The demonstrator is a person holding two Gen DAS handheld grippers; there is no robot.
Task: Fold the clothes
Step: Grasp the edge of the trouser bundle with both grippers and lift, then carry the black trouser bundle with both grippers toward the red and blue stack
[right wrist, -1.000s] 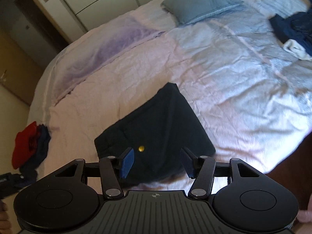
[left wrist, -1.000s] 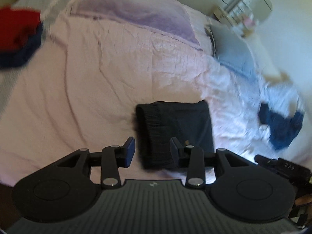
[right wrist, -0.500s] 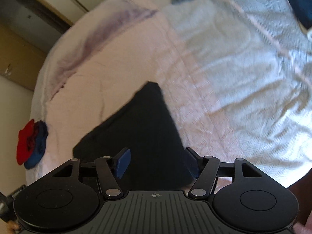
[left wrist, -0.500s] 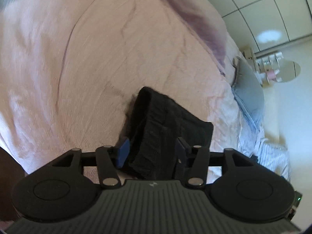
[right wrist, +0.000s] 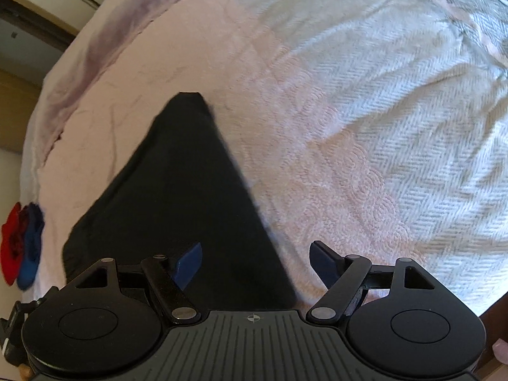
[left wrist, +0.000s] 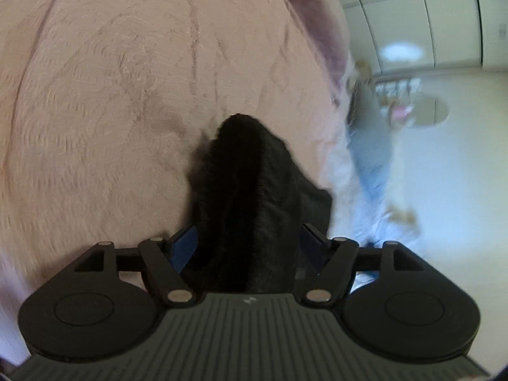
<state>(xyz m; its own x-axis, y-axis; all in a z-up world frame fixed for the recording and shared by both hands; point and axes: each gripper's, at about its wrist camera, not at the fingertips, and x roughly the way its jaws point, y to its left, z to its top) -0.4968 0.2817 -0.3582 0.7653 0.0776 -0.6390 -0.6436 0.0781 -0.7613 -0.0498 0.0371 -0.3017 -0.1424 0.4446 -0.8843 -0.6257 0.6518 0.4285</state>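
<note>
Obs: a folded black garment of soft knit cloth (right wrist: 177,209) lies on the pale pink quilted bedspread (right wrist: 333,127), near the bed's close edge. Both tongs are down at it.

Left gripper (left wrist: 247,247): jaws have just been opening and stand spread wide. A raised ridge of the black cloth sits between the blue pads (left wrist: 184,247), which do not visibly press on it, so I read this as released rather than gripping. View is blurred; contact at the far pad is hard to judge.

Right gripper (right wrist: 254,263): jaws have also just been opening, now wide. The garment's right-hand edge runs between them; one pad is over black cloth, the other over bedspread. Nothing held.

Risks, as judged:
- Left jaws may close on the top layer only, or on too thick a bunch; lifting then pulls the fold apart.
- Right jaws straddle the edge, so closing could pinch bedspread along with the garment and drag the cover.
- Uneven grips on the two sides would skew the next fold.
- The garment lies close to the bed's edge; a tug toward the person could slide it off.

A red and blue pile of clothes (right wrist: 19,247) lies well apart at the left.
</note>
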